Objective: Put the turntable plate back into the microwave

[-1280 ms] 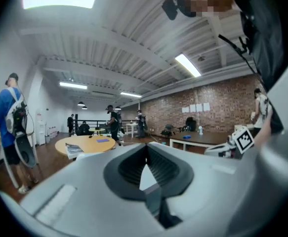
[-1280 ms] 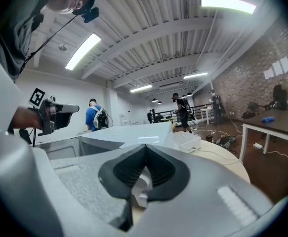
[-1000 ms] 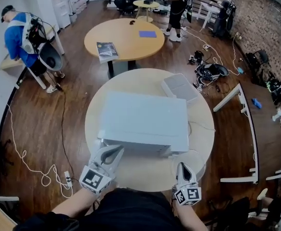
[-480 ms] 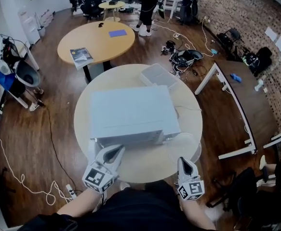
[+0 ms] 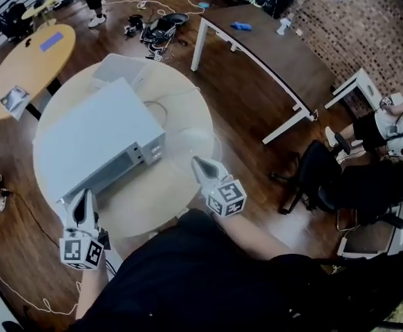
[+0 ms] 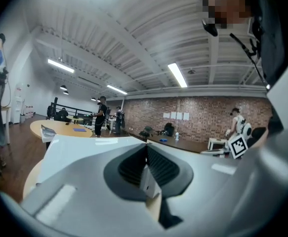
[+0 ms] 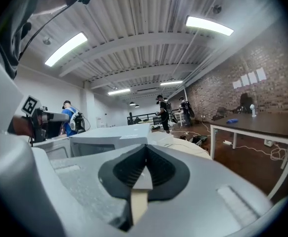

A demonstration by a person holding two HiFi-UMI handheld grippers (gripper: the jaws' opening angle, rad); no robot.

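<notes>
The white microwave [image 5: 94, 140] stands on the round beige table [image 5: 180, 92], its front facing the table's near edge. Right of it lies the clear glass turntable plate [image 5: 195, 144], faint against the tabletop. My right gripper [image 5: 198, 163] is shut and empty, its tip at the plate's near rim; whether it touches I cannot tell. My left gripper [image 5: 83, 196] is also shut and empty, at the microwave's near left corner. In the right gripper view the shut right gripper [image 7: 144, 149] points past the microwave [image 7: 109, 137]. The left gripper view shows the left gripper [image 6: 146, 147] with its jaws together.
A white lidded box [image 5: 115, 68] sits on the table behind the microwave. A long brown desk [image 5: 270, 54] runs at the right, with a black chair [image 5: 319, 178] and a seated person [image 5: 388, 126] nearby. A yellow round table [image 5: 28, 61] and floor cables lie beyond.
The head view has swung right, so the table and microwave now sit at upper left. My right gripper has moved up to the glass plate; the left stays by the microwave's front corner.
</notes>
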